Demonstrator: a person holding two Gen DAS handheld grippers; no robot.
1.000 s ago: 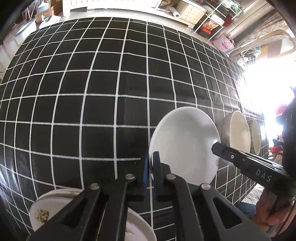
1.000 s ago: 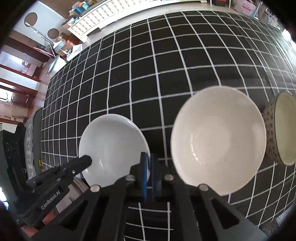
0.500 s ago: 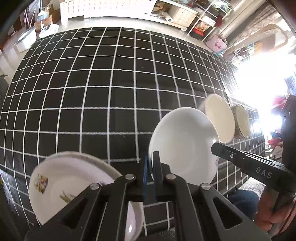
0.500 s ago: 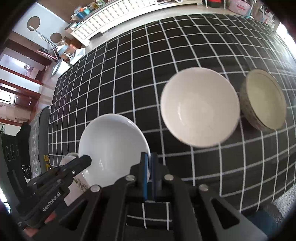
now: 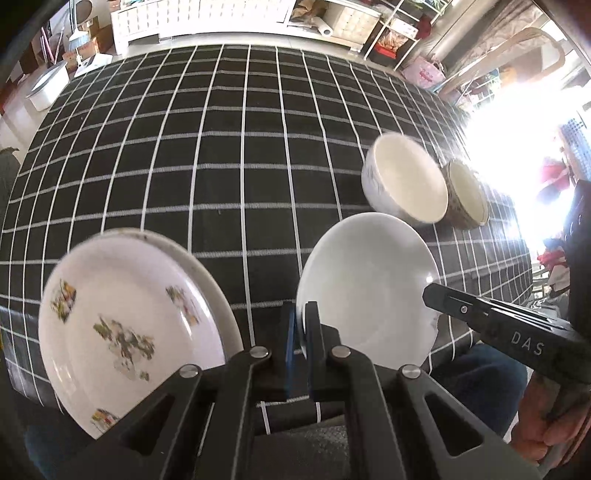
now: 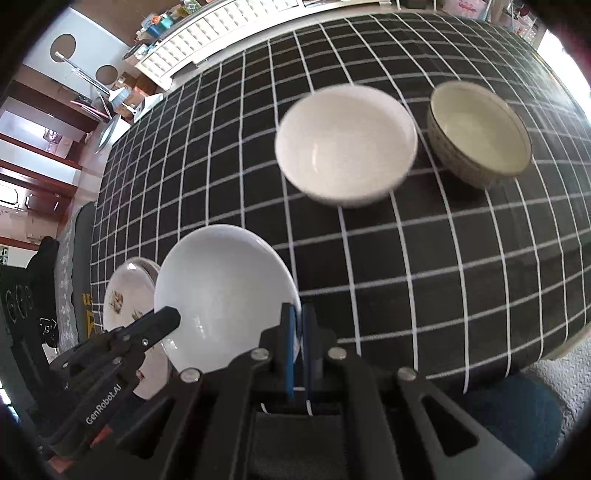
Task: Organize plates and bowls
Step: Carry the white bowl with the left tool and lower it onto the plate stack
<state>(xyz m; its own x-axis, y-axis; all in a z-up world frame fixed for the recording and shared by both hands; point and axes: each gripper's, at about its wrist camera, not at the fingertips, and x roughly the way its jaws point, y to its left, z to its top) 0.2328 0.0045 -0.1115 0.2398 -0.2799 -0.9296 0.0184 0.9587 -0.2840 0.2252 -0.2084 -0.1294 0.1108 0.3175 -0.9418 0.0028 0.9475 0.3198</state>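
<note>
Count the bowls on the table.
2: a white bowl mid-table, and a patterned bowl just right of it. The plain white plate, clamped by both grippers, isn't counted.

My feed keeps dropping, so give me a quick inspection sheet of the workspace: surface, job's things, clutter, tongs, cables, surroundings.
Surface: table under a black checked tablecloth.
Job's things: plain white plate held off the cloth by both tongs; floral plate at the left on another plate; white bowl beside a patterned bowl, both on the cloth.
Clutter: nothing seen on the cloth.
Tongs: left tongs shut on the white plate's left rim; right tongs shut on its right rim.
Cables: nothing seen.
Surroundings: white cabinet and shelves beyond the table; strong glare at the right.
</note>
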